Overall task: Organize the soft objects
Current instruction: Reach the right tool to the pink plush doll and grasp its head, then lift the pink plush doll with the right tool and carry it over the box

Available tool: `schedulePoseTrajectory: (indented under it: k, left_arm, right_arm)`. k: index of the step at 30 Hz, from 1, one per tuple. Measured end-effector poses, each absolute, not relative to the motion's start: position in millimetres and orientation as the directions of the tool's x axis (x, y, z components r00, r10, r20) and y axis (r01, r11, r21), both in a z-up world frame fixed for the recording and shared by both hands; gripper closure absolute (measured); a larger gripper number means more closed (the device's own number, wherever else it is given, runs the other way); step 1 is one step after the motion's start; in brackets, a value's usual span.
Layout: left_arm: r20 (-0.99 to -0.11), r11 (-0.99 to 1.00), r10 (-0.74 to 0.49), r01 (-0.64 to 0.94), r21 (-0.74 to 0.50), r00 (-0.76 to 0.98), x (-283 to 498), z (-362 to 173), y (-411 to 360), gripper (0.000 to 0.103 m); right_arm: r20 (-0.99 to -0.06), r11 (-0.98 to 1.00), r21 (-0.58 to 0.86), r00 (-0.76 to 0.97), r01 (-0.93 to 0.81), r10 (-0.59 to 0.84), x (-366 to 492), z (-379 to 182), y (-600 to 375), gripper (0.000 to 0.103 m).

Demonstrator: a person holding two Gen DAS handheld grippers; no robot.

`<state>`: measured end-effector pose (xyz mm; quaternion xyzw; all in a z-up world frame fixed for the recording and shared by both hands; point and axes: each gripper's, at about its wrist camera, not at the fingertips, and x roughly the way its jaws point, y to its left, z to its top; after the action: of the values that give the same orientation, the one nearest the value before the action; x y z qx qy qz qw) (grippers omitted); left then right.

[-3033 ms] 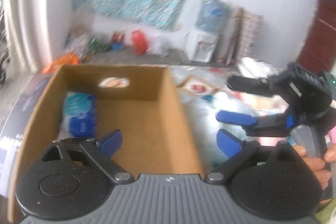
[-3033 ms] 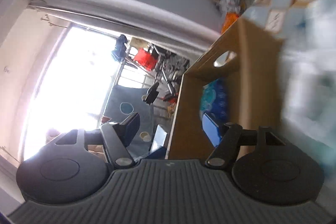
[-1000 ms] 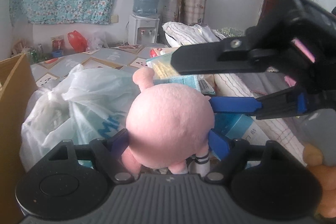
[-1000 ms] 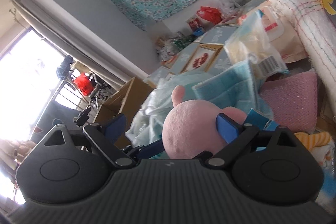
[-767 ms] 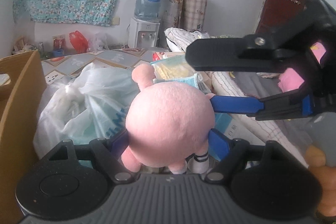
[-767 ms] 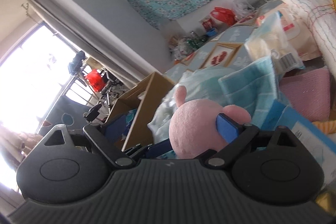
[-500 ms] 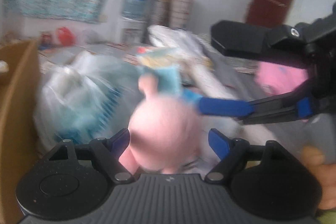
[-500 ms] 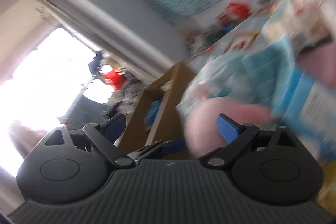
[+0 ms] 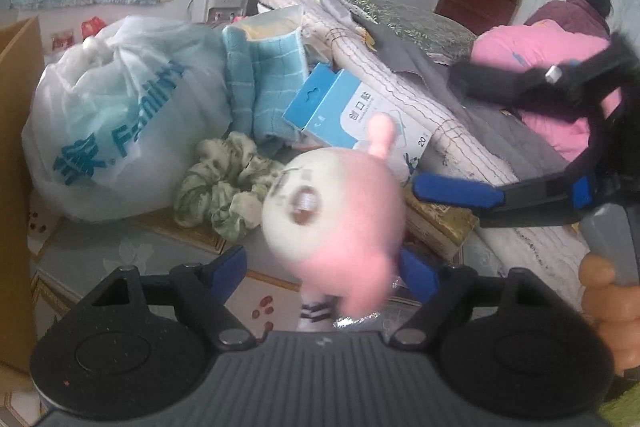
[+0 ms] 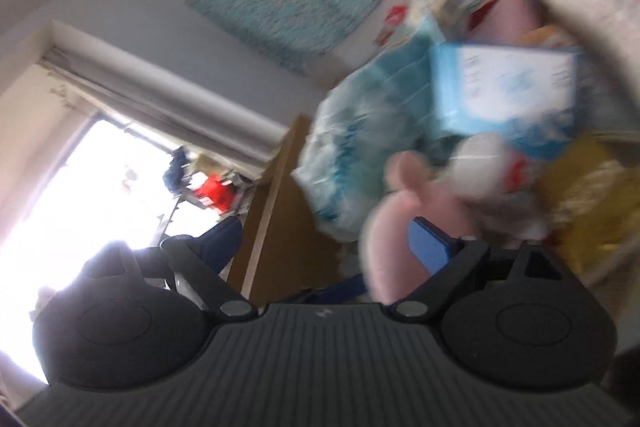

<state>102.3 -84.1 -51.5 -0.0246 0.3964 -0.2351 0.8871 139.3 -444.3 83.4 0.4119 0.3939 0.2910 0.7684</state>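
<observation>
A pink plush pig [image 9: 340, 211] with a white face sits between the fingers of my left gripper [image 9: 324, 267], whose blue pads stand wide apart and loose around it. My right gripper [image 9: 452, 131] comes in from the right, open, its lower blue pad [image 9: 456, 191] right beside the plush. In the blurred right wrist view the plush [image 10: 404, 223] lies against that gripper's right pad [image 10: 432, 247]; the right gripper [image 10: 324, 247] is open. The cardboard box [image 9: 16, 155] stands at the left edge.
A white plastic bag [image 9: 116, 115], a folded teal towel [image 9: 264, 79], a green scrunchie [image 9: 224, 187], a blue paper box [image 9: 348, 111] and a rolled quilt [image 9: 420, 99] lie on the patterned surface. A person in pink [image 9: 536, 67] sits far right.
The plush has turned, its white face now showing, and the left pads have opened off it. Both views have swung right; the scrunchie has come into sight.
</observation>
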Motion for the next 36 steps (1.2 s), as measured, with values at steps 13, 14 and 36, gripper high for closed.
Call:
schedulePoseTrajectory:
  k: [13, 14, 36]
  left_arm:
    - [-0.677, 0.822, -0.527, 0.511, -0.251, 0.513, 85, -50, -105, 0.02]
    - [-0.675, 0.814, -0.536, 0.522, -0.255, 0.507, 83, -51, -106, 0.02]
    - [-0.616, 0.825, -0.561, 0.437, -0.36, 0.552, 63, -37, -31, 0.017]
  right_arm:
    - [-0.459, 0.587, 0.802, 0.517, -0.109, 0.723, 141, 72, -436, 0.012]
    - [-0.466, 0.596, 0.795, 0.515, -0.112, 0.719, 141, 72, -433, 0.012]
    - [-0.407, 0.522, 0.844, 0.493, -0.118, 0.769, 135, 73, -438, 0.05]
